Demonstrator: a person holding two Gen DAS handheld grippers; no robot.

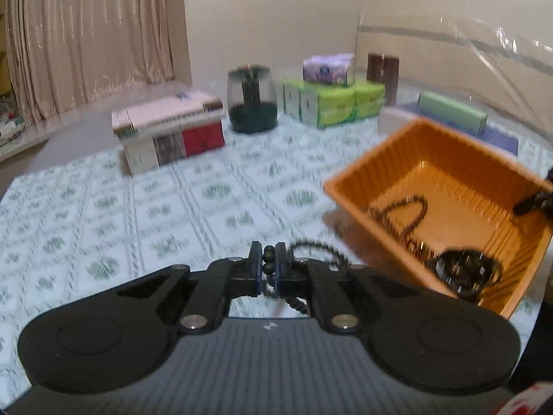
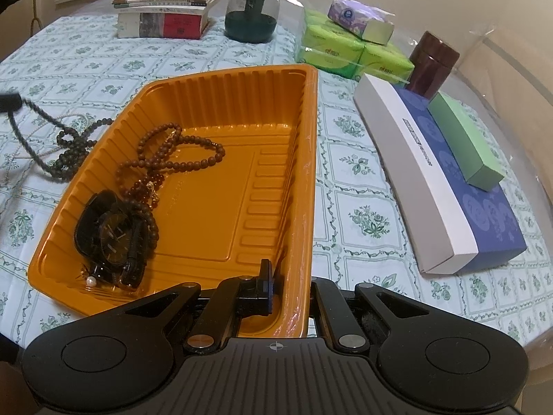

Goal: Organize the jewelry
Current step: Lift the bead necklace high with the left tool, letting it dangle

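Observation:
My left gripper is shut on a string of dark beads, and a loop of it hangs off to the right of the fingers. In the right wrist view the string trails from the tablecloth up to the left gripper at the left edge. The orange plastic tray holds a brown bead necklace, a black watch and a small pearl. My right gripper is shut on the tray's near right wall. The left wrist view shows the tray tilted at the right.
Along the back of the floral tablecloth stand stacked books, a dark glass jar, green tissue packs with a purple pack on top, and a brown canister. A blue-and-white box bearing a green box lies right of the tray.

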